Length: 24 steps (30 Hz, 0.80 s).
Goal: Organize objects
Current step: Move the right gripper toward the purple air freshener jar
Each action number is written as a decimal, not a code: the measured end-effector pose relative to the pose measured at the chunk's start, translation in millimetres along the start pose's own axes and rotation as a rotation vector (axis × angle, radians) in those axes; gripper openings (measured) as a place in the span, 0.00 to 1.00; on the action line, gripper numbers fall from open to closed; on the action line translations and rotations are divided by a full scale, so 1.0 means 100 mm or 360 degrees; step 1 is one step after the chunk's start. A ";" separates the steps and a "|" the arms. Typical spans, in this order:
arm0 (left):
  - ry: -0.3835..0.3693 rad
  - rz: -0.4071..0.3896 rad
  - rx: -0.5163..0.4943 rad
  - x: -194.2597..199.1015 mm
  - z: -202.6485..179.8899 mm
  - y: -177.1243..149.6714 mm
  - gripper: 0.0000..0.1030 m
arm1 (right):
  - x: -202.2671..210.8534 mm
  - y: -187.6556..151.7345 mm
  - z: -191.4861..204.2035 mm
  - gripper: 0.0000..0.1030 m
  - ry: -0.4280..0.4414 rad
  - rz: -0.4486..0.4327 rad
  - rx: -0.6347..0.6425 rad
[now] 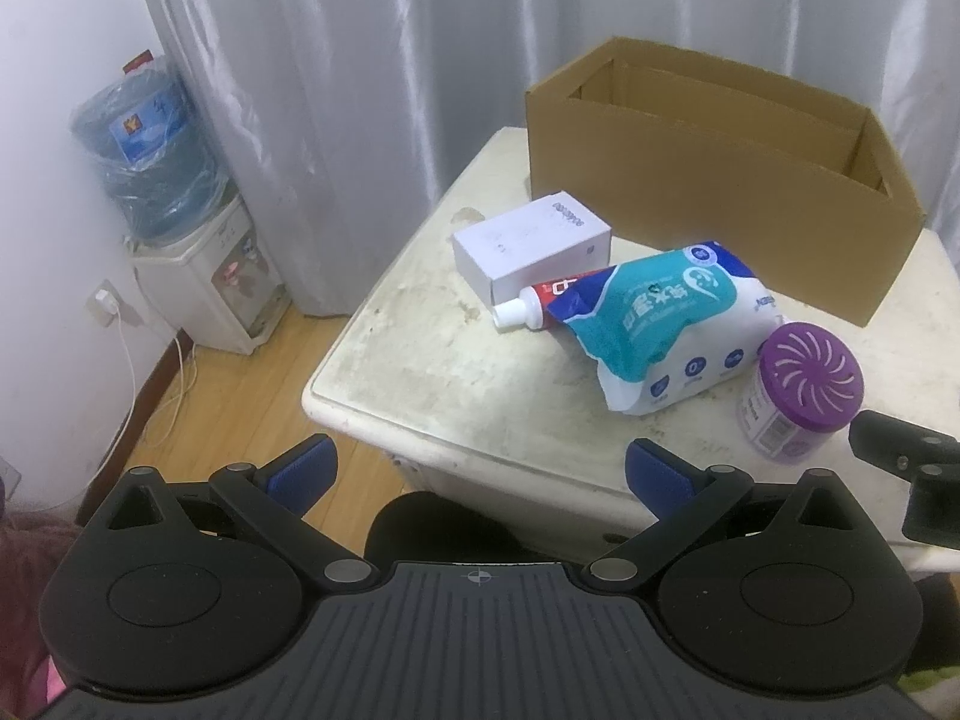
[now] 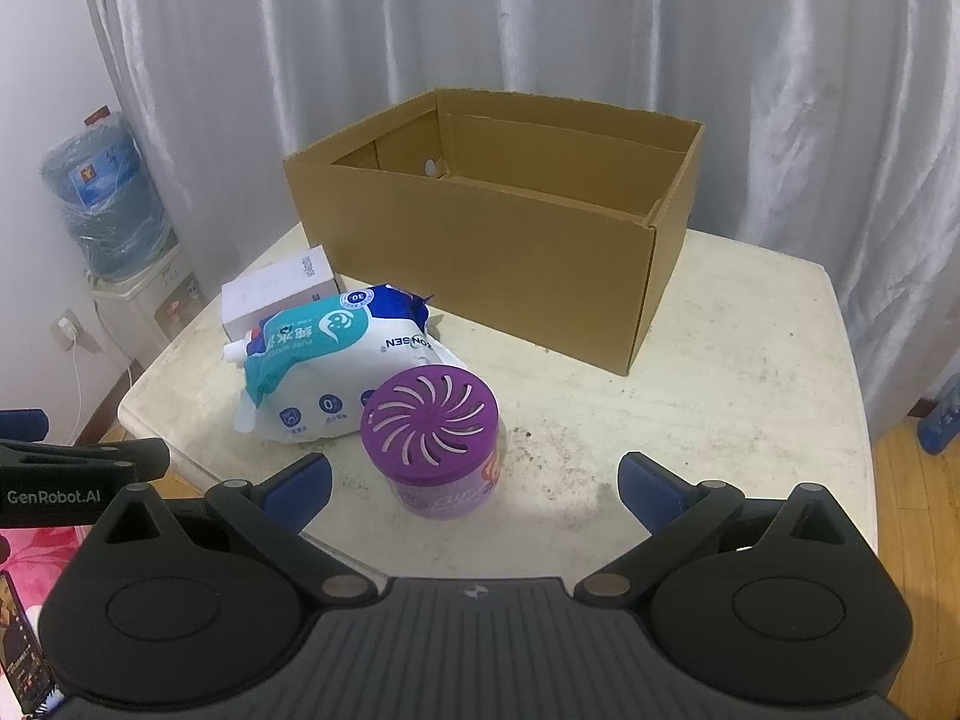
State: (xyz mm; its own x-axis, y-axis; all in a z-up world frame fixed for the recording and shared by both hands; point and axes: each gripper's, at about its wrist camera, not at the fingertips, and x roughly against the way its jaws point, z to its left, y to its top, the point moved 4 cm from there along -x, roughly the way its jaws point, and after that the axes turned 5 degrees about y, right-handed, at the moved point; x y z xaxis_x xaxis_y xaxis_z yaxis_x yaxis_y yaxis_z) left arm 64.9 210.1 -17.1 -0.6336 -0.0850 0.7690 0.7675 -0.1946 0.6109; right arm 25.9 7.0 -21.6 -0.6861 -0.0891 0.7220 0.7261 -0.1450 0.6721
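Note:
An open cardboard box (image 1: 708, 192) (image 2: 480, 258) stands at the back of a worn white table (image 1: 456, 372) (image 2: 738, 360). In front of it lie a small white carton (image 1: 528, 246) (image 2: 273, 294), a tube with a white cap (image 1: 528, 307) (image 2: 240, 349) partly under a teal and white wipes pack (image 1: 666, 324) (image 2: 336, 366), and a purple-lidded air freshener jar (image 1: 798, 396) (image 2: 435, 444). My left gripper (image 1: 480, 474) hangs open off the table's near left corner. My right gripper (image 2: 474, 483) is open, the jar standing just ahead between its blue fingertips, untouched.
A water dispenser (image 1: 198, 276) (image 2: 138, 294) with a blue bottle stands by the wall at the left, its cable trailing over the wooden floor (image 1: 240, 396). Grey curtains (image 1: 390, 60) (image 2: 540, 18) hang behind the table. The right gripper's body (image 1: 906, 474) shows at the left view's right edge.

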 end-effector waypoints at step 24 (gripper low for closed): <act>0.0007 0.0020 -0.0005 -0.05 -0.03 -0.01 1.00 | -0.01 -0.01 0.00 1.00 0.0001 0.0008 -0.0004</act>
State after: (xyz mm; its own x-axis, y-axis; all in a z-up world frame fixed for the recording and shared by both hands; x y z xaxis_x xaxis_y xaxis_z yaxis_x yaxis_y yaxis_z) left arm 66.7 207.6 -22.1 -0.6246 -0.0917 0.7756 0.7749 -0.1964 0.6008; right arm 25.4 6.8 -23.2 -0.6827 -0.0906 0.7251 0.7293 -0.1474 0.6682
